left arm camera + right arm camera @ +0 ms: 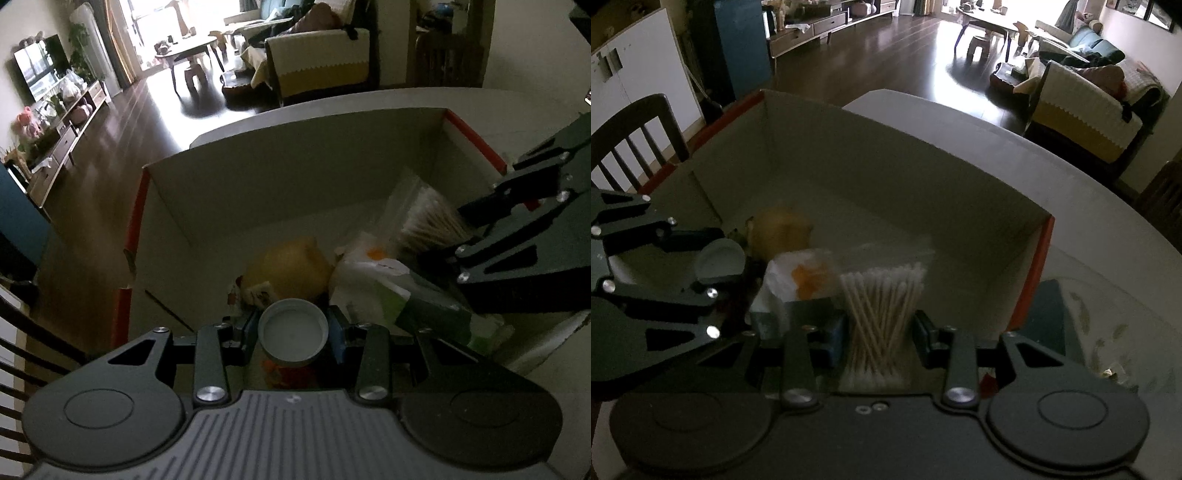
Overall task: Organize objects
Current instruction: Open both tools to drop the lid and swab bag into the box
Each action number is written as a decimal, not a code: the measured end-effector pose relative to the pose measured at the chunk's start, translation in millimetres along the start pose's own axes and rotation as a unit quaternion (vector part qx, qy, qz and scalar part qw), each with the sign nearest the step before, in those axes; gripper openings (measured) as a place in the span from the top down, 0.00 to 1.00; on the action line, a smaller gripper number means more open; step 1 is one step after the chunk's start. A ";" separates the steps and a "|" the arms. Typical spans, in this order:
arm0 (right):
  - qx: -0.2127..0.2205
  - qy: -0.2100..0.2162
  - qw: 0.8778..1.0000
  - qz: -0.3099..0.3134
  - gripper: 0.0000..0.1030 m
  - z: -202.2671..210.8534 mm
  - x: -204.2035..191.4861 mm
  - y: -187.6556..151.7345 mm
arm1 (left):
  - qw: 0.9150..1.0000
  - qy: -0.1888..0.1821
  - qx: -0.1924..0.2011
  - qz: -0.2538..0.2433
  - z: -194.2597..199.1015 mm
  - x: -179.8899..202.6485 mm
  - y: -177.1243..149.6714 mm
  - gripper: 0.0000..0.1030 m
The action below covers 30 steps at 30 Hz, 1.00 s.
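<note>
The left claw (293, 332) grips a white bottle cap (293, 334) low in the middle of the left view, over the open box (258, 177) on the pale worktop (1089, 206). The right claw (879, 332) grips a clear bag of cotton swabs (882, 306). A yellow round thing (291, 267) and a white packet (369, 273) lie in the box.

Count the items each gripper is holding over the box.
2. The left gripper holds a white-capped bottle; the right gripper holds a cotton swab pack. Both are above the box.
</note>
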State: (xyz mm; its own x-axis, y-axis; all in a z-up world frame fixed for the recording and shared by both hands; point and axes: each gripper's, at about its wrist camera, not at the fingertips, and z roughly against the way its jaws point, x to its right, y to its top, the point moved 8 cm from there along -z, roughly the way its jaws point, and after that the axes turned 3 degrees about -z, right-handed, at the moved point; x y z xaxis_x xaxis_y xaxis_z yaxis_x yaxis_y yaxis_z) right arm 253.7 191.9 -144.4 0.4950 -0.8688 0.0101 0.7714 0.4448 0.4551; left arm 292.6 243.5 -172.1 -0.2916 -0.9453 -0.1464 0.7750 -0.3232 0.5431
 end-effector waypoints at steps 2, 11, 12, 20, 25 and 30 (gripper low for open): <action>0.000 0.001 1.000 -0.003 0.64 0.2 -0.3 -0.1 | 1.000 -0.003 -0.004 0.001 -2.5 -0.1 -1.2 0.63; 0.010 0.002 1.000 -0.007 0.56 11.8 5.3 -2.1 | 0.999 -0.013 -0.035 -0.003 -12.7 2.9 -10.7 0.63; 0.011 0.006 1.000 -0.008 0.53 14.4 6.7 -1.7 | 0.999 -0.014 -0.038 -0.003 -13.6 3.0 -11.6 0.63; 0.031 0.026 0.999 -0.009 0.41 48.5 12.7 -13.6 | 0.999 -0.011 -0.044 0.007 -12.2 1.9 -16.9 0.40; 0.046 0.037 0.998 -0.010 0.33 73.1 16.3 -24.0 | 0.999 -0.021 -0.042 0.022 -6.2 0.7 -19.3 0.36; 0.061 0.044 0.997 -0.018 0.29 96.0 17.2 -31.4 | 0.999 -0.025 -0.032 0.036 6.3 0.9 -22.4 0.32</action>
State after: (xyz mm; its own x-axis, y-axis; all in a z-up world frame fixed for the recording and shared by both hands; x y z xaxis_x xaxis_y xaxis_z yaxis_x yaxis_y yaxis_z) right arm 199.7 142.1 -73.1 0.5058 -0.8585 -0.0843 0.7370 0.3793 0.5594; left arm 271.4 250.2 -179.1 -0.2602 -0.9632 -0.0674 0.8285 -0.2586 0.4968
